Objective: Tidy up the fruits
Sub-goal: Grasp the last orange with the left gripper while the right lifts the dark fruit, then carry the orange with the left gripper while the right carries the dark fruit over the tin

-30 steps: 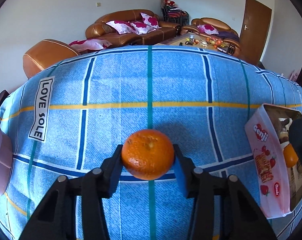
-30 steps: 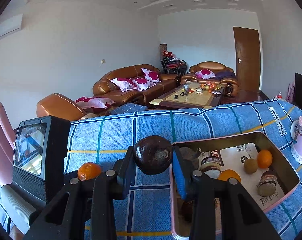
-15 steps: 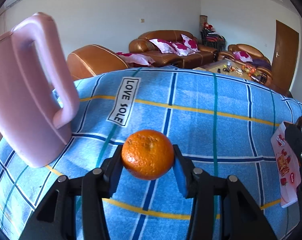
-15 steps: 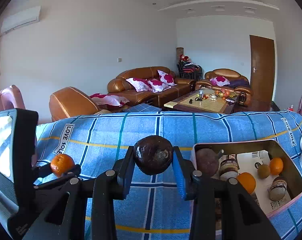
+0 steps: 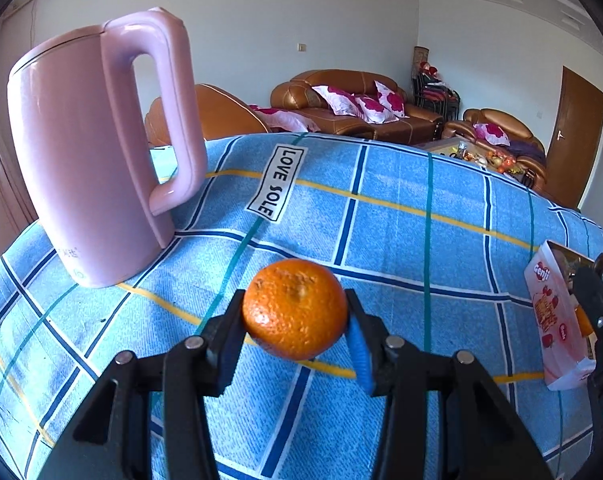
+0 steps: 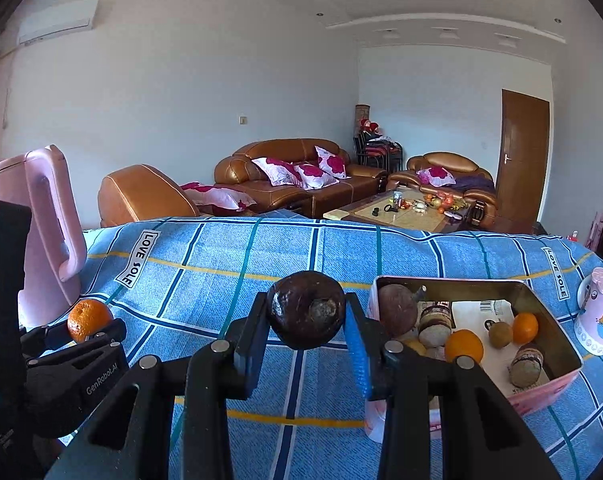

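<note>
Through my left wrist camera, my left tongs are clenched on one mandarin orange, both pads pressed against its sides, the jaws only as far apart as the fruit is wide, holding it above the blue checked tablecloth. Ahead and to the left of these tongs stands one pink electric kettle, upright on the cloth with its handle turned toward me. Far off to the right, just at the frame's edge, I see the end wall of one pink biscuit tin and, in front of it, part of my other black tool. Through my right wrist camera, my right tongs are grasping one dark brown round fruit, which I cannot name more exactly, squeezed between both pads and lifted clear of the cloth. Just to the right of these tongs sits the open biscuit tin, and in it I count two oranges, one small greenish-brown fruit like a kiwi, one large brown round fruit in the near-left corner, and three small brown-and-dark layered pieces I cannot identify, all lying on printed paper. Beyond the tin, further right, stands one pink cartoon cup. Down to my left the left tongs appear with their mandarin orange, and the kettle stands behind them.
</note>
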A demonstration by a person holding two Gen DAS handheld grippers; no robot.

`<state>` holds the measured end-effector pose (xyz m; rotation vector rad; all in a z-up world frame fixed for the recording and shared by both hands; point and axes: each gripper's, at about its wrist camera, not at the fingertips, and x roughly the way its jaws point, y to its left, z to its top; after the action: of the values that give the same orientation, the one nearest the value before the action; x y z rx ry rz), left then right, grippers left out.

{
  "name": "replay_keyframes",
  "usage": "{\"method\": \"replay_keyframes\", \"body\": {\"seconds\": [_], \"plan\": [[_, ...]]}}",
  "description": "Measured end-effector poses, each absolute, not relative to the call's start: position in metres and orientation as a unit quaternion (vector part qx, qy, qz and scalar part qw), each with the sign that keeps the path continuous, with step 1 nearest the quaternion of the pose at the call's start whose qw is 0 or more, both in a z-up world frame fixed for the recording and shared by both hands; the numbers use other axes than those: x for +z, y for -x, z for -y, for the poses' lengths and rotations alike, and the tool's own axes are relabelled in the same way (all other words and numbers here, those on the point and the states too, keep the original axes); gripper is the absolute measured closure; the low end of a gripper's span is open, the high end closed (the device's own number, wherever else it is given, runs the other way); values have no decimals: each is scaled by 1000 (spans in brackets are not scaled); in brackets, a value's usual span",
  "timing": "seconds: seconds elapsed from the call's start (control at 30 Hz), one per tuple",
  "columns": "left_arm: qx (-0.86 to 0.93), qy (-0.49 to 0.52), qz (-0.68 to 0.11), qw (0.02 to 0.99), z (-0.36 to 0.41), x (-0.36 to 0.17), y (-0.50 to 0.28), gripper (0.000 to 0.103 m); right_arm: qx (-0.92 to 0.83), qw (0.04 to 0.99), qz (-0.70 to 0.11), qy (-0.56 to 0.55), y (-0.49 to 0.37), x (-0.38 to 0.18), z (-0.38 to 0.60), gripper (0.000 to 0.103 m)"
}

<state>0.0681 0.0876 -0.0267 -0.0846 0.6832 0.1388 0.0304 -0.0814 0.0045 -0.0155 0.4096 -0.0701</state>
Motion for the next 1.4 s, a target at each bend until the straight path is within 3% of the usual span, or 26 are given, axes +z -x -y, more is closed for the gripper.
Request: {"method": "replay_keyframes", "body": {"seconds": [1.4], "plan": [[10,-8,-302,953,8,-17,-11,55,-74,977,-198,15,35,8,149,64]]}}
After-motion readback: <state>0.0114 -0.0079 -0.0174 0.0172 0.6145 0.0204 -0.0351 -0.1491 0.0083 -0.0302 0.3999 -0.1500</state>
